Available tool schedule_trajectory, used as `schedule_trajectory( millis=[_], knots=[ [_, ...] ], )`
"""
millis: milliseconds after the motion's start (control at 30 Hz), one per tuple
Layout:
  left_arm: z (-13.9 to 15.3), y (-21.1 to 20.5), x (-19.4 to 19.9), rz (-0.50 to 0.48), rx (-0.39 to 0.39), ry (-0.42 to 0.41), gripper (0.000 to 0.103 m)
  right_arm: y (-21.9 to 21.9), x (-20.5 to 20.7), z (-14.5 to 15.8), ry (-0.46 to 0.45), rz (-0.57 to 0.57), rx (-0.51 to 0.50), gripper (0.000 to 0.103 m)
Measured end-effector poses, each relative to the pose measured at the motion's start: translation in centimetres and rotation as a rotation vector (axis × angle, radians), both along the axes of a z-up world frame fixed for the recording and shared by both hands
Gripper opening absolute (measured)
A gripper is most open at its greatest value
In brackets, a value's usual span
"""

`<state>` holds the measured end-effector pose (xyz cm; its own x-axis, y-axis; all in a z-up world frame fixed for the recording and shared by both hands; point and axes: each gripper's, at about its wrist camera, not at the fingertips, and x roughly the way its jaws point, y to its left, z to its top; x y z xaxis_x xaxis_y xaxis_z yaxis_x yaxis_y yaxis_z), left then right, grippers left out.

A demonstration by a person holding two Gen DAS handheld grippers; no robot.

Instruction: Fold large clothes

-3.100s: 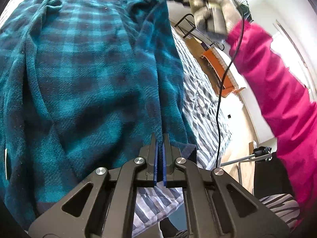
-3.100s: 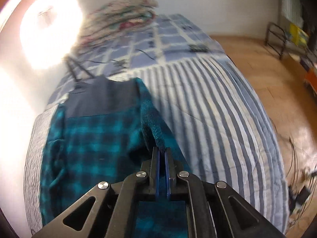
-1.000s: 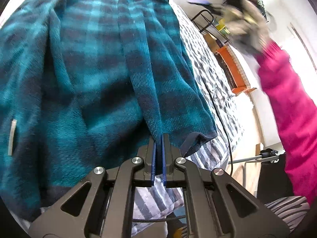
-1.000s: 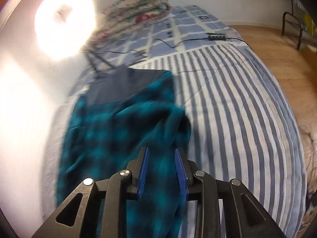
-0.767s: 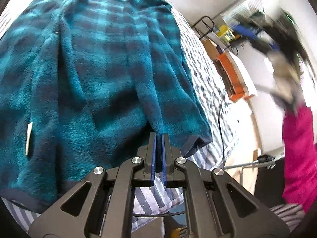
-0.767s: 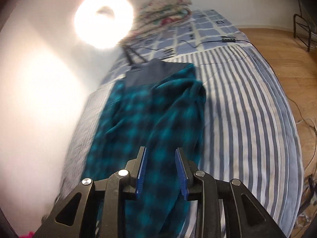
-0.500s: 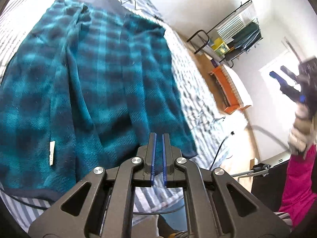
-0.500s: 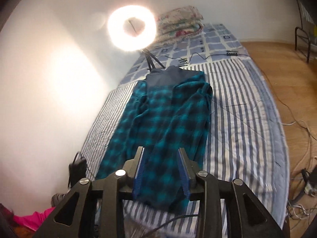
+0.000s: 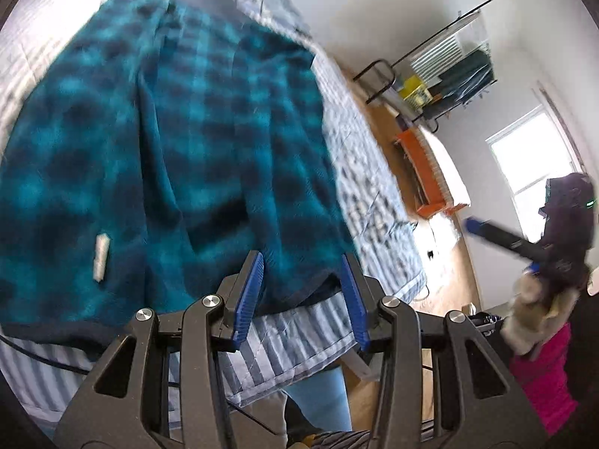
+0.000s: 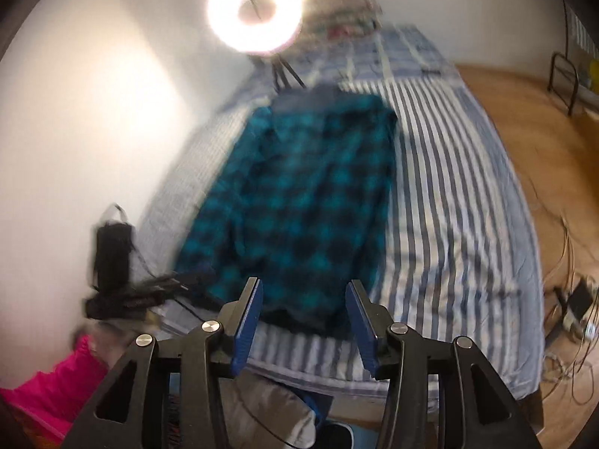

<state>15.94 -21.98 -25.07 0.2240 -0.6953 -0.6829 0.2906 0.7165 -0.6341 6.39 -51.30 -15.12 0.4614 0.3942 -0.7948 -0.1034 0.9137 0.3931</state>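
Observation:
A teal plaid fleece garment (image 9: 179, 142) lies spread lengthwise on the striped bed cover (image 10: 449, 205), with its dark hem near the foot of the bed. My left gripper (image 9: 301, 262) hovers just above that hem. Its jaws are opening and its pads press on nothing. My right gripper (image 10: 304, 286) is back from the garment (image 10: 307, 194), over the bed's near edge. Its jaws are also opening, with nothing between them. In the left wrist view a gloved hand (image 9: 531, 310) with a pink sleeve holds the other gripper off to the right.
A lit ring light (image 10: 254, 11) stands at the head of the bed beside stacked quilts (image 10: 348, 11). A black box (image 10: 112, 254) with a cable sits at the bed's left edge. A rack (image 9: 449, 75) and an orange crate (image 9: 423, 172) stand on the wooden floor. Cables (image 10: 572, 299) lie there too.
My left gripper let go of the garment's hem and opened. My right gripper drew back from the garment toward the foot of the bed and opened wider. The folded garment now lies flat.

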Motion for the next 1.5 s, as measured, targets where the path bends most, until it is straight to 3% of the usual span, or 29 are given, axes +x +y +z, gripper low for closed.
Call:
schedule_trajectory(
  millis=[167, 267, 400, 467, 500, 600, 633, 733, 800, 1000, 1100, 1200, 1300, 1400, 1433, 1500],
  knots=[
    [-2.9, -1.4, 0.2, -0.013, 0.029, 0.042, 0.033, -0.9, 1.9, -8.8, 0.12, -0.053, 0.16, 0.049],
    [-4.8, -1.6, 0.5, 0.002, 0.031, 0.084, 0.033, -0.5, 2.5, -11.9, 0.17, -0.054, 0.207, 0.049],
    [-6.2, -1.8, 0.4, 0.003, 0.047, 0.108, 0.031, -0.3, 3.2, -14.2, 0.202, -0.061, 0.242, 0.05],
    [-6.5, -2.1, 0.4, -0.005, 0.061, 0.111, 0.016, -0.2, 3.4, -15.1, 0.218, -0.063, 0.257, 0.05],
    [-6.6, -2.3, 0.4, -0.007, 0.063, 0.109, 0.014, -0.1, 3.5, -15.4, 0.222, -0.061, 0.261, 0.051],
    [-6.6, -2.6, 0.4, -0.014, 0.071, 0.098, 0.005, -0.2, 3.6, -15.5, 0.212, -0.05, 0.293, 0.049],
    [-6.5, -2.6, 0.3, -0.015, 0.074, 0.093, 0.003, -0.3, 3.7, -15.5, 0.208, -0.045, 0.306, 0.035],
    [-6.0, -3.4, 0.2, -0.023, 0.086, 0.063, 0.001, -0.4, 4.2, -15.8, 0.216, -0.022, 0.359, 0.008],
    [-5.3, -3.6, -0.1, -0.031, 0.086, 0.045, 0.001, -0.2, 4.2, -15.8, 0.215, -0.021, 0.353, 0.003],
    [-3.0, -3.9, -0.8, -0.03, 0.016, 0.026, 0.0, -1.2, 2.6, -12.0, 0.15, -0.039, 0.291, 0.002],
    [-3.1, -5.6, -0.8, -0.071, 0.059, -0.006, 0.0, -1.5, 1.6, -10.0, 0.093, -0.035, 0.186, 0.002],
    [-5.3, -7.4, -0.3, -0.092, 0.148, 0.002, 0.0, -1.2, 1.9, -11.4, 0.113, -0.052, 0.112, 0.002],
    [-6.0, -7.2, -0.4, -0.092, 0.168, -0.005, 0.0, -0.4, 2.6, -14.2, 0.166, -0.029, 0.09, 0.002],
    [-4.9, -6.6, -0.8, -0.098, 0.191, -0.028, 0.0, -0.5, 2.8, -14.3, 0.174, 0.009, 0.104, 0.016],
    [-4.4, -6.3, -1.1, -0.099, 0.2, -0.044, 0.0, -1.1, 2.8, -13.6, 0.147, 0.003, 0.124, 0.026],
    [-3.0, -5.4, -1.7, -0.072, 0.197, -0.078, 0.001, -2.5, 2.9, -12.1, 0.079, 0.006, 0.191, 0.03]
  ],
)
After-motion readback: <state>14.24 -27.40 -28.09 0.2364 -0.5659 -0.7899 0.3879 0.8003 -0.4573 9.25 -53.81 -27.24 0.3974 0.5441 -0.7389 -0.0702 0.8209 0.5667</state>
